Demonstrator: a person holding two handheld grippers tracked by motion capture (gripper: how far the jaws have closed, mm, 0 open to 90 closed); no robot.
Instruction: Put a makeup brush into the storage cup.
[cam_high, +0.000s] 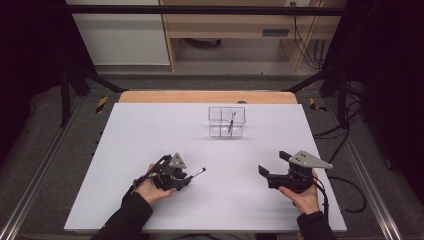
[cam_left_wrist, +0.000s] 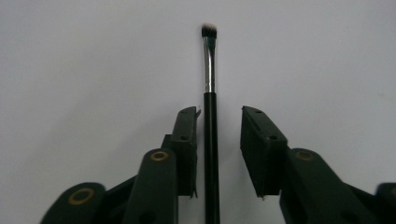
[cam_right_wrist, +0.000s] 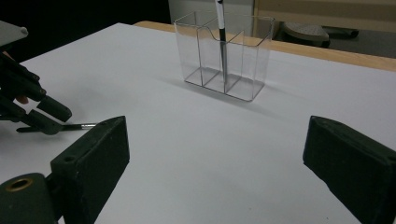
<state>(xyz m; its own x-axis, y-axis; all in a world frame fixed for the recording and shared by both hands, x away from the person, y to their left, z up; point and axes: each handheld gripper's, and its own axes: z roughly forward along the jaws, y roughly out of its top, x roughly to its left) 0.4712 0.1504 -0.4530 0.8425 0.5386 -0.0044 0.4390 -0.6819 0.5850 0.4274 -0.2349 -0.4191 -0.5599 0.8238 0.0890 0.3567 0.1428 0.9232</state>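
On the white tabletop (cam_high: 150, 130), the left gripper (cam_left_wrist: 217, 140) lies low over a slim makeup brush with a black handle, a silver ferrule and a short dark tuft (cam_left_wrist: 210, 116). In the left gripper view the brush runs straight up between the two black jaws, its handle just beside the left-hand pad, while a clear strip of white table shows between the handle and the other pad — the jaws stand apart and do not clamp it. The tuft end reaches well past the jaw tips. In the high view the same brush (cam_high: 196, 173) pokes out of the left gripper (cam_high: 186, 177) toward the middle of the table, resting near the table's front edge.

The right gripper (cam_high: 272, 165) is held in the person's right hand (cam_high: 305, 197), well apart from the left one, its jaws spread wide with nothing between them; the right gripper view shows only bare table between its pads.

Farther back stands a clear plastic organiser box with several compartments (cam_high: 226, 121) — upright, well apart from both grippers. A thin black-and-white pen-like stick (cam_right_wrist: 222, 42) stands in one of its middle compartments, leaning a little.
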